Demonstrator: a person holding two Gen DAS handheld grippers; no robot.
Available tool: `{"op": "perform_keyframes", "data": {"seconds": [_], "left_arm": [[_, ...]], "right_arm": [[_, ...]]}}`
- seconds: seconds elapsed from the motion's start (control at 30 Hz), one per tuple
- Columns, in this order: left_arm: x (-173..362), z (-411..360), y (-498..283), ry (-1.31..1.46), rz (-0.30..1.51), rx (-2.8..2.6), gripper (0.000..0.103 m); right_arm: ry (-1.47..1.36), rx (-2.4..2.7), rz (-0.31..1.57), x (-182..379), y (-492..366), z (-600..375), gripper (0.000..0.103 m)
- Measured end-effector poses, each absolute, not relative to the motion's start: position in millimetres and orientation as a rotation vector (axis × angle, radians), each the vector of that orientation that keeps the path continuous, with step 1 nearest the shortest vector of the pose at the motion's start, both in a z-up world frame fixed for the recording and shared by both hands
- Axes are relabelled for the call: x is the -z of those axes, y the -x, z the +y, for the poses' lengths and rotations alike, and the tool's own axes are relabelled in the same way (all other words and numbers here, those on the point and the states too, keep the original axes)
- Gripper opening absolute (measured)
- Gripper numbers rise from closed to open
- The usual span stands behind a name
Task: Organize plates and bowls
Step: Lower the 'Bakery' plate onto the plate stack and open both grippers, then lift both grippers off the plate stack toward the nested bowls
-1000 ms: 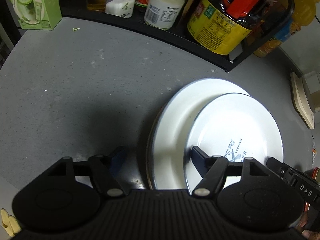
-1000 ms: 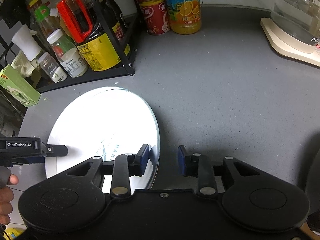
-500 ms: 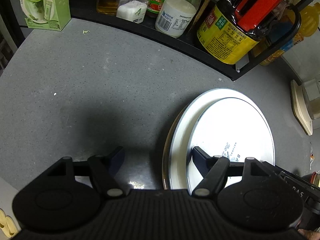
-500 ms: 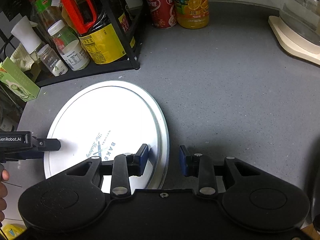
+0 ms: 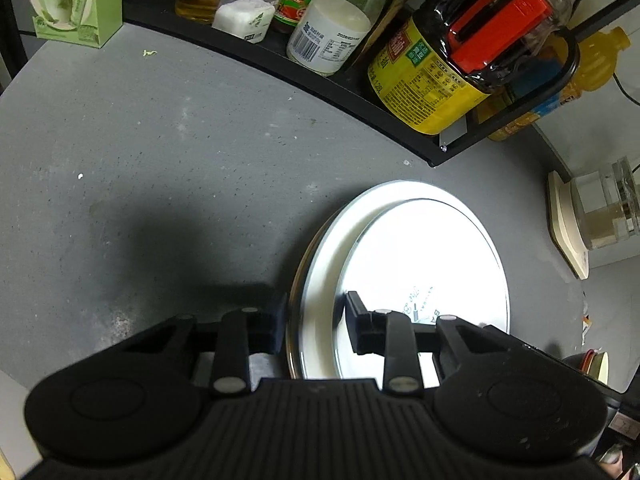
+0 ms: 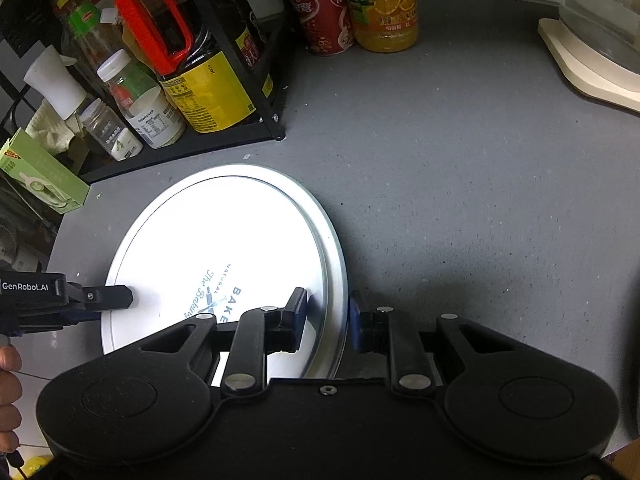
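So my left gripper [image 5: 314, 330] just closed in around the plates' [image 5: 424, 256] rim. My right gripper [image 6: 328, 316] has been narrowing on the opposite rim, near the counter [image 6: 480, 200] edge; can't tell if either's pads actually touch.

Home kitchen: grey countertop [image 6: 460, 184], black rack [image 5: 400, 112] w/ sauce bottles [image 5: 424, 76], plates [image 6: 224, 248].
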State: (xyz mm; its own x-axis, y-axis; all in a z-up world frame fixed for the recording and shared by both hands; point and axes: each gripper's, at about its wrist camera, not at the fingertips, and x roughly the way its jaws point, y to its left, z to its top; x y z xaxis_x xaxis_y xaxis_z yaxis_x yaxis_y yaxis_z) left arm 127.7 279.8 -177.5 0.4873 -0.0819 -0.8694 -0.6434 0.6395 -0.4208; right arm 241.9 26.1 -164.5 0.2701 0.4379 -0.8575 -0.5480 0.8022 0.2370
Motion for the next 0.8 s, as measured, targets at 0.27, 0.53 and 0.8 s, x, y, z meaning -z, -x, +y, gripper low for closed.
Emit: {"op": "perform_keyframes", "data": {"seconds": [0.27, 0.53, 0.8], "left_arm": [[174, 279, -126, 0.794, 1.032, -0.400, 0.027], [157, 277, -132, 0.748, 1.060, -0.411, 0.046], [123, 258, -139, 0.655, 1.024, -0.422, 0.066]], "right_arm": [[0.089, -0.663, 1.128, 167, -242, 24, 0.026], [0.034, -0.660, 1.099, 145, -239, 7, 0.046], [-0.012, -0.702, 1.046, 117, -233, -13, 0.085]]}}
